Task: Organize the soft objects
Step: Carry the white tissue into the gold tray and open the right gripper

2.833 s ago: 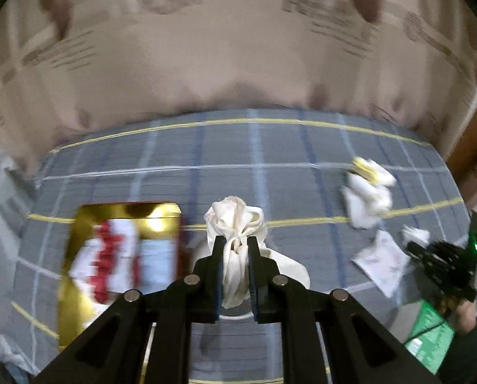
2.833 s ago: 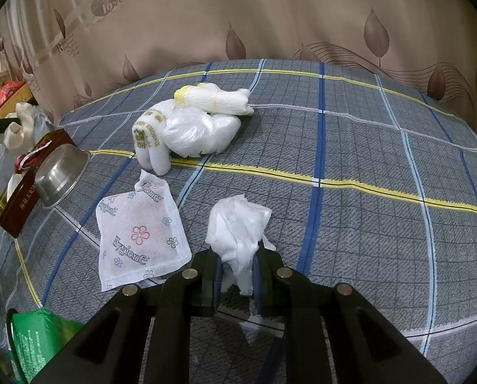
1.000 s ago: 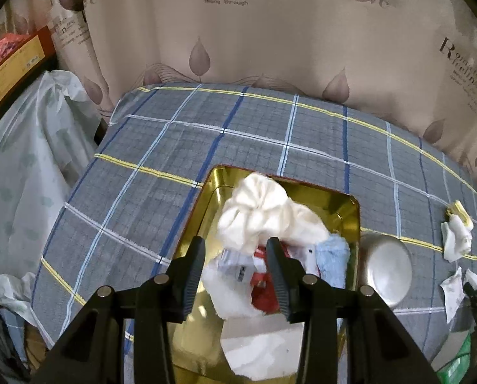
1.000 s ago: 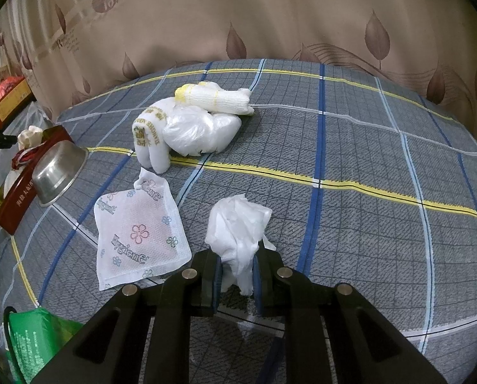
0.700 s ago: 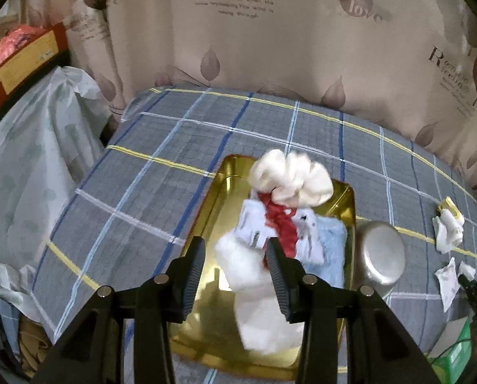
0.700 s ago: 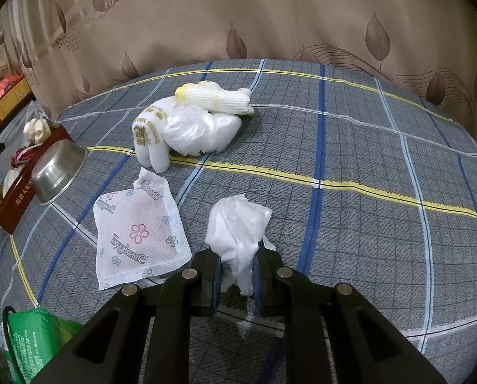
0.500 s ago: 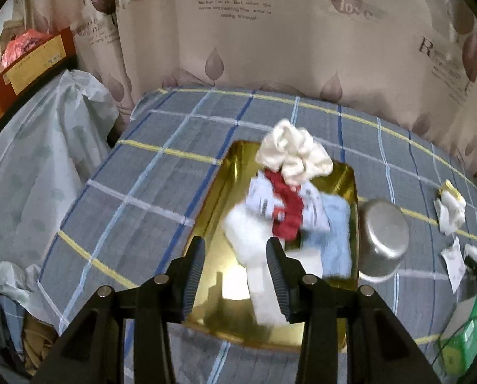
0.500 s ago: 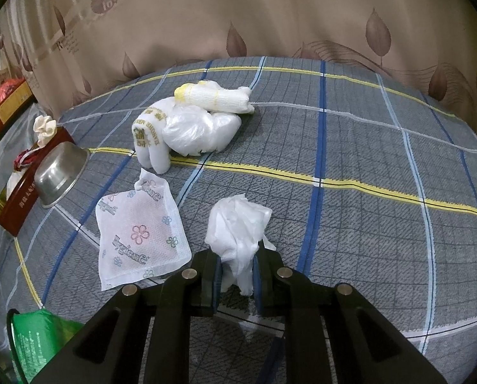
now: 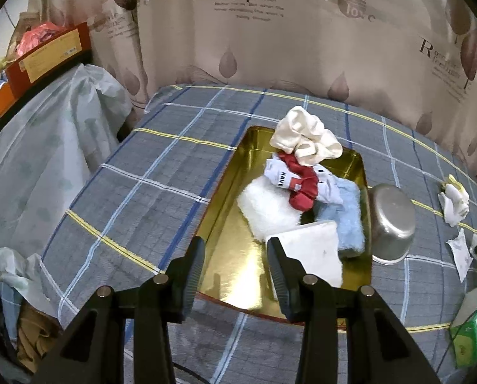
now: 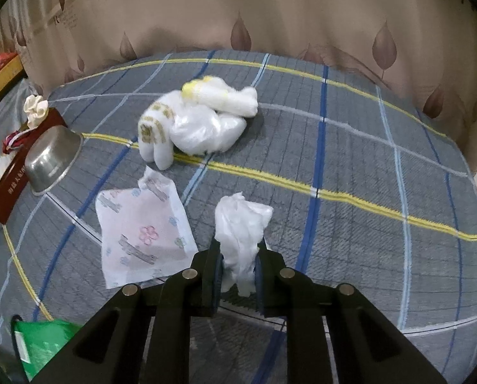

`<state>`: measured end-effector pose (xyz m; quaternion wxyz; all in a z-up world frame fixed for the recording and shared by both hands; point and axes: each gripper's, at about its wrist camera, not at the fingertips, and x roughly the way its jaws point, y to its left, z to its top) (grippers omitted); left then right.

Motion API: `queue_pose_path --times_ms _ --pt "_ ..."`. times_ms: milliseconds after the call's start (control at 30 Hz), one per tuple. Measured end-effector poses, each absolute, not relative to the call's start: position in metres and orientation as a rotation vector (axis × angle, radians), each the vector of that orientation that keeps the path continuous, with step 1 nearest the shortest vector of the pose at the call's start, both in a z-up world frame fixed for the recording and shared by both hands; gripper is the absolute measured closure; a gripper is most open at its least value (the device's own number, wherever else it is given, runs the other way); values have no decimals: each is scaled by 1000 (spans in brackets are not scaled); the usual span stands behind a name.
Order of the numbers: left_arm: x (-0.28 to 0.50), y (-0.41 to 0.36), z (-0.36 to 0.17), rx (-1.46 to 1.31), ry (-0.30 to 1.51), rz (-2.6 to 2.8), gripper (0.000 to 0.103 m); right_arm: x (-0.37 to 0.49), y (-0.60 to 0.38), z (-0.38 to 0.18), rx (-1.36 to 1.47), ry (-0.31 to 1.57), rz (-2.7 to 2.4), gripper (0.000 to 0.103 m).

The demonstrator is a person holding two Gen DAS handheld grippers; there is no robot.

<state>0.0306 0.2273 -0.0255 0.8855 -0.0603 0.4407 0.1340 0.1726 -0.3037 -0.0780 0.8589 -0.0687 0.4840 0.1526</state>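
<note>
- Left gripper now empty, fingers wide apart; the cream cloth it carried 2.8 s ago lies at the far end of the gold tray, well beyond the fingertips.
- One more item sorted.
- Right gripper stays clamped on the white plastic bag, bag bulging past the fingertips, above the bedspread.
- Gloves and wipe packet lie left and far of it, unsorted.

The left wrist camera looks down from above the gold rectangular tin tray; the right wrist camera sits low over the grey plaid cloth. Both show the overturned steel bowl.
</note>
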Motion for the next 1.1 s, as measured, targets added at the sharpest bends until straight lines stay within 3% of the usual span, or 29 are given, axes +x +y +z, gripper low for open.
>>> queue_pose_path --times_ms 567,1100 --pt "15 243 -36 -118 868 388 62 163 -205 15 -146 951 428 88" --pt "4 271 -31 -185 845 476 62 155 3 -5 -221 956 696 88"
